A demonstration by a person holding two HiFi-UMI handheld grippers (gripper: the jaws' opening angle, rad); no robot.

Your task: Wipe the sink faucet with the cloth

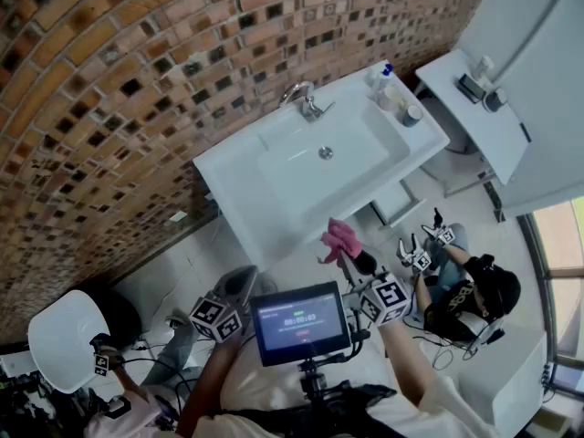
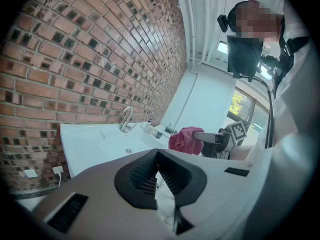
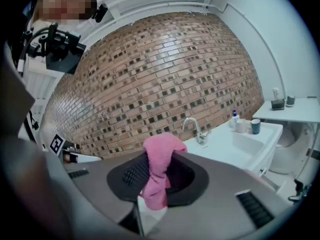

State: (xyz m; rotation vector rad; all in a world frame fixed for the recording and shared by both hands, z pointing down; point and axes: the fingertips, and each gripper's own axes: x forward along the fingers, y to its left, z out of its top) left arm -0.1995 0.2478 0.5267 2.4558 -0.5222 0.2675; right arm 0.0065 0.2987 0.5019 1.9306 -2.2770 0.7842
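While the pink cloth (image 3: 160, 151) hung between the pads of the right tongs (image 1: 346, 255), these tongs were closed tight on its middle, and one end of it fell down in front of them. It was held in the air just before the near edge of the white sink (image 1: 228, 167), not touching it. The faucet (image 1: 306, 99) stood at the far side of the basin, close to the brick wall (image 1: 109, 108) and well apart from the cloth. A soap bottle (image 1: 383, 76) and a dark cup (image 1: 412, 114) stood on the sink's right corner. The left tongs (image 2: 156, 154) were lower and to the left, their pads pressed together with nothing between them. A small screen (image 1: 301, 322) sat between both tongs, near the person's body.
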